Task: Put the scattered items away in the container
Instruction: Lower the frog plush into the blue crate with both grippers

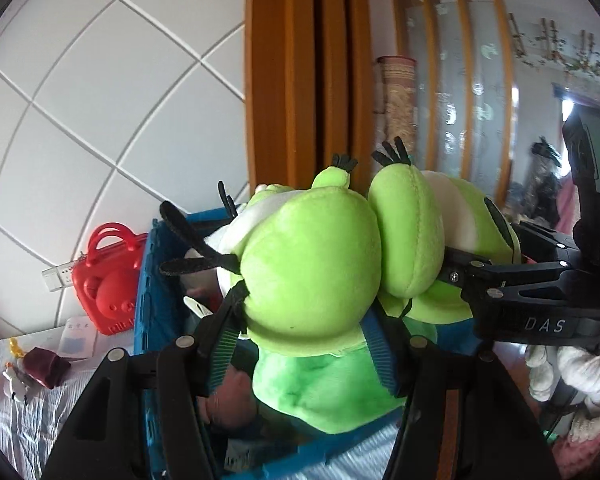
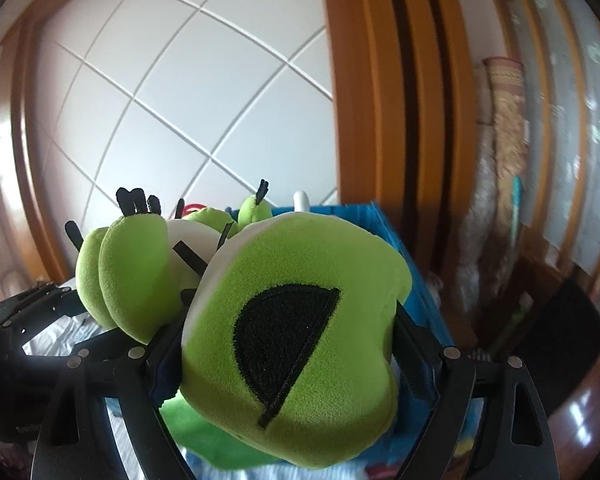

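A big green plush frog (image 1: 312, 276) with white eye patches and black lashes is held by both grippers over a blue plastic crate (image 1: 156, 280). My left gripper (image 1: 304, 344) is shut on the frog's bulging eye part. My right gripper (image 2: 288, 344) is shut on another part of the frog (image 2: 300, 340) with a black embroidered half-circle. In the left wrist view the right gripper (image 1: 456, 268) comes in from the right and pinches the plush. The crate (image 2: 384, 220) lies behind the frog in the right wrist view. Other items lie inside the crate, mostly hidden.
A red toy case (image 1: 108, 280) stands left of the crate by the white tiled wall. A dark red cloth (image 1: 46, 364), a white card (image 1: 76, 338) and small toys (image 1: 14, 380) lie on the striped cloth at left. A wooden door frame (image 1: 300, 60) rises behind.
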A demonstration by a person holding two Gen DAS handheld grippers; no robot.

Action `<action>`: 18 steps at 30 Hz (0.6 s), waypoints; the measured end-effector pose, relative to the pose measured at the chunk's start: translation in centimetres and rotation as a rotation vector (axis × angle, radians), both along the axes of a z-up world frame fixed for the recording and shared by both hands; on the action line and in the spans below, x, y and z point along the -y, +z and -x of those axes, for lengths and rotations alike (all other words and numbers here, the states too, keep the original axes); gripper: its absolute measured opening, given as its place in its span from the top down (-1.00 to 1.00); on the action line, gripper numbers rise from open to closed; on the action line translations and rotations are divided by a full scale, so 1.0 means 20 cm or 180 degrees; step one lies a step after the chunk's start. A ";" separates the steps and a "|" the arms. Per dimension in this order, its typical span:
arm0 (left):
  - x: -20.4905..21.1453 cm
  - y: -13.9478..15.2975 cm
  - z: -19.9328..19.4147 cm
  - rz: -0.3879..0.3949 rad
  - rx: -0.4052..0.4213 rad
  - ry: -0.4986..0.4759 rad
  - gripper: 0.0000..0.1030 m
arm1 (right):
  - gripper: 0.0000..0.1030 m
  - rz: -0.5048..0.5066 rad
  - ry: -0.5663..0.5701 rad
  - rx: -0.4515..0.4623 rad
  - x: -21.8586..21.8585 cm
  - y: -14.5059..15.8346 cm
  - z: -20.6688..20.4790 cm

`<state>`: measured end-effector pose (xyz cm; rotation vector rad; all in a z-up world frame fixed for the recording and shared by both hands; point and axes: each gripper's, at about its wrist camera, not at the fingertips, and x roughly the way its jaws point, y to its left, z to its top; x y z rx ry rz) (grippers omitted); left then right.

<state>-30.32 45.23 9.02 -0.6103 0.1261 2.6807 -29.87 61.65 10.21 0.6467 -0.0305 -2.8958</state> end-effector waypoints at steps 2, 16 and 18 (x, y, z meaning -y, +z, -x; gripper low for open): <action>-0.05 -0.01 0.08 0.0021 0.0041 0.0105 -0.12 | -0.71 -0.0027 0.0113 -0.0014 -0.06 0.00 0.11; -0.14 -0.42 0.56 0.0432 0.1240 0.0625 -0.20 | -0.75 0.0041 0.0564 0.1046 -0.15 -0.39 0.72; -0.14 -0.44 0.57 0.0428 0.1282 0.0630 -0.22 | -0.83 0.0000 0.0549 0.1153 -0.14 -0.42 0.75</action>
